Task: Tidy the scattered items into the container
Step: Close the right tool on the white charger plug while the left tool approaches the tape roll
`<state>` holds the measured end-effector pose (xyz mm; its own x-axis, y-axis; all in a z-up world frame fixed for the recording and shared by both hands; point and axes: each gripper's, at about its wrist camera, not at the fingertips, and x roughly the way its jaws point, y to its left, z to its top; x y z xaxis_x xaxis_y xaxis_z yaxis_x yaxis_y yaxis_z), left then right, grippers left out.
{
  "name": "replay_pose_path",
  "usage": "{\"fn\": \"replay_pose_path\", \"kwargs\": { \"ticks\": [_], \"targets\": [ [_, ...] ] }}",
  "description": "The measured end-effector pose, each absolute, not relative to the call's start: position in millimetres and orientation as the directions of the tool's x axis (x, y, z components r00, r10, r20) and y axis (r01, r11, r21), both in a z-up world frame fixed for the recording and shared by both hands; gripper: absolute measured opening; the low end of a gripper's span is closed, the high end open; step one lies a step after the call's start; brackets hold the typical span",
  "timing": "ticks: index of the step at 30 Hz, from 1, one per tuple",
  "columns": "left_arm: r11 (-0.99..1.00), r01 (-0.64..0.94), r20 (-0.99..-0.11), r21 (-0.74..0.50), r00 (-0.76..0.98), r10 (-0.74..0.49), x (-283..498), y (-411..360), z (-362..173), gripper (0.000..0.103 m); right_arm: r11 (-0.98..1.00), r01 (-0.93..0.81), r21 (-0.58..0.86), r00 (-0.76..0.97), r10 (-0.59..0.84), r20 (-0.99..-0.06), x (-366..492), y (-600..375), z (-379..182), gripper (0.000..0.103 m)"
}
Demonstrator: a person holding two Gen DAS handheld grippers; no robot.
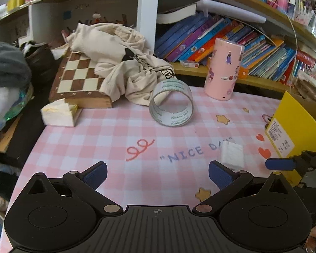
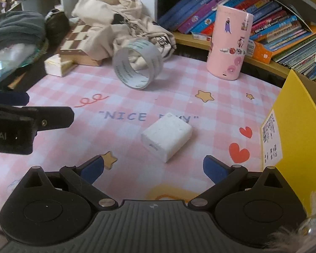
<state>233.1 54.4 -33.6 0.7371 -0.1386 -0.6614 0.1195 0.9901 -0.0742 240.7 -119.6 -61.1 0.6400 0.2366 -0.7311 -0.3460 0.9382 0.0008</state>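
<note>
Wooden bookshelves [image 1: 231, 78] crammed with leaning books [image 1: 210, 40] stand behind a pink checked tabletop [image 1: 115, 130].

Pink-and-white checked table [image 2: 179, 88] printed with stars, hearts and "NICE DAY". Near centre: white block [image 2: 166, 136], lying flat. Toward far edge: tape roll [image 2: 138, 64] on its side; pink cylinder [image 2: 229, 42] upright. Far left corner: chessboard [image 1: 78, 78], cream cloth [image 1: 120, 59] heaped over it, tissue pack [image 1: 59, 113] beside. Right edge: yellow box [image 2: 301, 126].
</note>
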Motion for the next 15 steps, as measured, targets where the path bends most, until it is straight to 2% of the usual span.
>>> {"fn": "replay_pose_path", "kwargs": {
  "ticks": [15],
  "targets": [
    [0.989, 0.141, -0.638, -0.033, 0.76, -0.129, 321, 24, -56, 0.103, 0.946, -0.324, -0.019, 0.641, 0.205, -0.74, 276, -117, -76, 0.101]
  ]
}}
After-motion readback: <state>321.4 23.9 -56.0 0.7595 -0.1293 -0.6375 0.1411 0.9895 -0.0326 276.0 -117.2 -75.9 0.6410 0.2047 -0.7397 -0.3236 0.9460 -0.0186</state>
